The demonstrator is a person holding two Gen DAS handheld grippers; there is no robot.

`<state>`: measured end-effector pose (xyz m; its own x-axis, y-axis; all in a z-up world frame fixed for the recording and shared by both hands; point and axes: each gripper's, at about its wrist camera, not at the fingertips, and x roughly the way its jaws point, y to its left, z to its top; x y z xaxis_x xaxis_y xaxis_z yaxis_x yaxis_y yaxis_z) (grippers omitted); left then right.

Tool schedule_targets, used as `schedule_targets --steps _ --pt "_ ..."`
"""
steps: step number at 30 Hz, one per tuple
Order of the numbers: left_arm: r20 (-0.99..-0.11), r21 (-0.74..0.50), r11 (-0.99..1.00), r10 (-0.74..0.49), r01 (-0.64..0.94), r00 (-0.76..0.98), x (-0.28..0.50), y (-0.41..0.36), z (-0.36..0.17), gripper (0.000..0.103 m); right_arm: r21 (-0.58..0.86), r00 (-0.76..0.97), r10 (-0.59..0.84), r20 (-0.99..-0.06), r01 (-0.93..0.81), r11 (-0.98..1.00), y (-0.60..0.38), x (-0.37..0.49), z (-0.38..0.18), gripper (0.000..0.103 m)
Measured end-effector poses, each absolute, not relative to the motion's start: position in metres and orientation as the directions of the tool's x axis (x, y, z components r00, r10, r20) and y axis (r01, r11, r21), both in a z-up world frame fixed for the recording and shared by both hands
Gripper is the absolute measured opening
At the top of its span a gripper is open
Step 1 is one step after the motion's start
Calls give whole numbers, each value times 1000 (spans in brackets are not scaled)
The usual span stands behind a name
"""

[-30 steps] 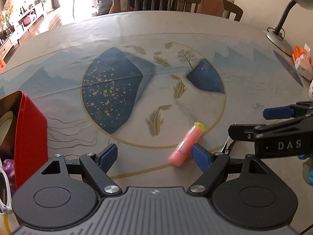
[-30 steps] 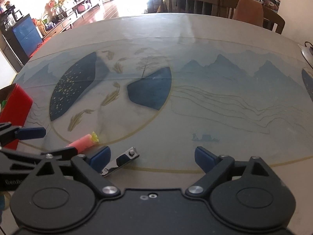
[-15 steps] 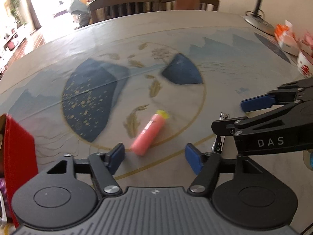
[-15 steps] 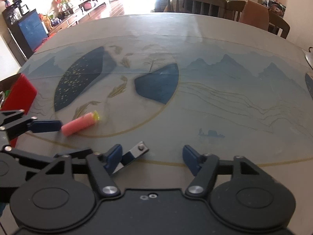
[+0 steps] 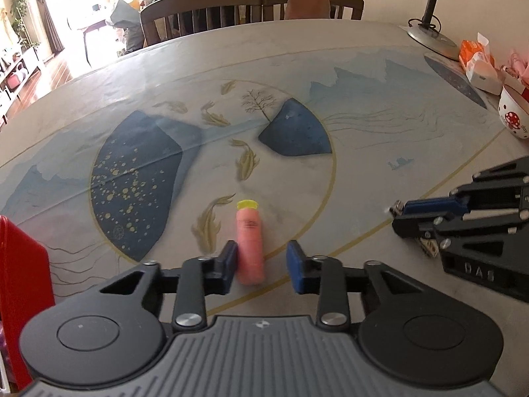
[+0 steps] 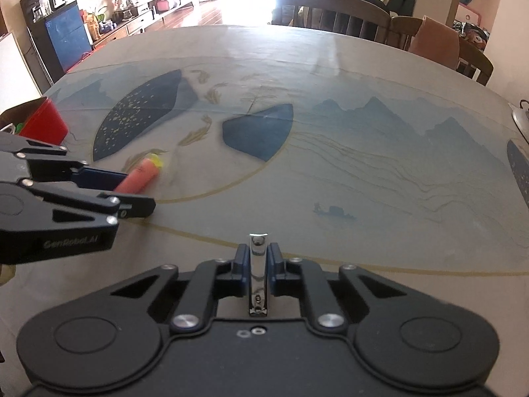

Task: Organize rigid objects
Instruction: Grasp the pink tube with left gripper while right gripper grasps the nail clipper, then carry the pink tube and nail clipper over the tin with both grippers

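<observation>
A pink plastic tube with a yellow cap point(image 5: 250, 244) lies on the painted tablecloth point(image 5: 363, 152), between the left gripper's point(image 5: 263, 266) parted blue pads; the left pad touches it, the right stands clear. The right gripper point(image 6: 258, 266) is clamped on a shiny metal nail clipper point(image 6: 258, 274). A red tin box point(image 6: 44, 122) sits far left. Only the left view shows the grey desk lamp point(image 5: 433, 33) and mushroom-print bowl point(image 5: 514, 115).

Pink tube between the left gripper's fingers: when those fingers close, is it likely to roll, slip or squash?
The pink tube is a round cylinder lying on the smooth tablecloth, so a one-sided nudge would probably roll it. The left gripper straddles it, jaws open, so closing should trap it. It looks rigid and light; squashing seems unlikely.
</observation>
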<state>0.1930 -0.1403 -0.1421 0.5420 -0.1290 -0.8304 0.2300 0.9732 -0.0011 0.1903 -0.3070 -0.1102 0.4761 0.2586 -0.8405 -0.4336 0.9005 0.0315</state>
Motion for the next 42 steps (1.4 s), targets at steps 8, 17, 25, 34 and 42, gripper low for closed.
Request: schedule_targets --steps 8,17,25,34,42 --pt "-827 15 983 -91 183 555 191 -144 -139 15 67 463 276 -842 -419 906 -315 187 -108 11" --pt "-821 -20 992 -89 127 565 182 -143 -119 15 112 462 337 -820 -449 886 -318 180 -87 11" --pt "-809 -37 998 -59 50 585 166 -128 -90 15 164 443 421 -792 -509 845 -311 174 -65 11" --pt "-791 -52 998 -15 -43 611 138 -96 -62 15 215 421 510 -750 -574 790 -285 162 -45 11" --pt "-774 -92 991 -7 -102 633 118 -48 -49 15 194 427 518 -741 -602 775 -248 151 -31 11"
